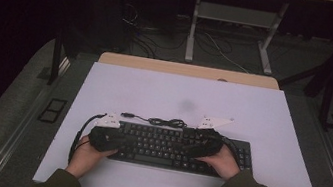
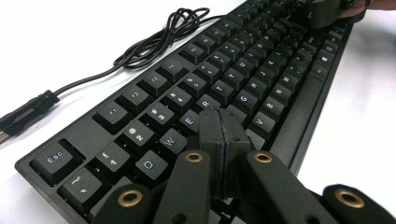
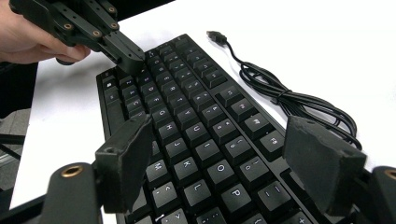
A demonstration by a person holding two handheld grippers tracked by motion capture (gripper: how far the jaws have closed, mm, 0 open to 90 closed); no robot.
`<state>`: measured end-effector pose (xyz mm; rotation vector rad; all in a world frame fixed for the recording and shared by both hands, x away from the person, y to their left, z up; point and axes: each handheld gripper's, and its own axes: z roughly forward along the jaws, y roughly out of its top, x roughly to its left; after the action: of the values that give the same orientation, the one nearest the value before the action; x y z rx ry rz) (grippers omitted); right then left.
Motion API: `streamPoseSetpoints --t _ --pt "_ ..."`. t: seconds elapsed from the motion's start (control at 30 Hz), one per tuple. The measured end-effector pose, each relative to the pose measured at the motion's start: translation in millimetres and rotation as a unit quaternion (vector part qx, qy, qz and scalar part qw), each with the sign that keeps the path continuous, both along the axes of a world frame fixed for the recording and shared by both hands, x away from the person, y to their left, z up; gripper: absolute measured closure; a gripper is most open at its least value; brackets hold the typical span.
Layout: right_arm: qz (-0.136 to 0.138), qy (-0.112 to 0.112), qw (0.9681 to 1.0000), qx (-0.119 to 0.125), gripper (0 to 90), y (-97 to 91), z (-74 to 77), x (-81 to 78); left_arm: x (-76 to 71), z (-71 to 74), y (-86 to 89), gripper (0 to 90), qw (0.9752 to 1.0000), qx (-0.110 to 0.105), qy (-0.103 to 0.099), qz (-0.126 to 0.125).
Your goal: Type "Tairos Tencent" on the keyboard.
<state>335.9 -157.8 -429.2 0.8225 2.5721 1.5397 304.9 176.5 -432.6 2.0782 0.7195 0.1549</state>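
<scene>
Left hand-held gripper (image 2: 219, 122) closed, over keyboard (image 2: 243, 79)

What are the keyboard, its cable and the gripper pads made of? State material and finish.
Keyboard: likely hard plastic, matte black, with moulded keycaps and printed legends. Cable: looks rubber-sheathed, smooth and limp in loose loops. Left gripper pads: seemingly dense foam or rubber, dull and grainy.

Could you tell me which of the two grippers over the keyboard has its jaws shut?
The left gripper: its two pads are pressed flat together, with nothing between them, above the keyboard's letter keys. The right gripper holds its pads wide apart.
</scene>
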Motion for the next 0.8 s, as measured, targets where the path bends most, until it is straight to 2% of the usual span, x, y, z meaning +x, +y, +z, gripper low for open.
streamPoseSetpoints --t 0.37,0.8 --pt "0.001 -0.002 1.0 0.0 23.8 -0.1 0.1 -0.1 2.9 -5.6 -4.7 89.0 0.9998 0.019 0.002 0.001" --pt "-0.001 -0.003 1.0 0.001 23.8 -1.3 0.4 -0.2 4.4 -7.5 -6.3 89.1 0.9996 0.028 0.005 0.0"
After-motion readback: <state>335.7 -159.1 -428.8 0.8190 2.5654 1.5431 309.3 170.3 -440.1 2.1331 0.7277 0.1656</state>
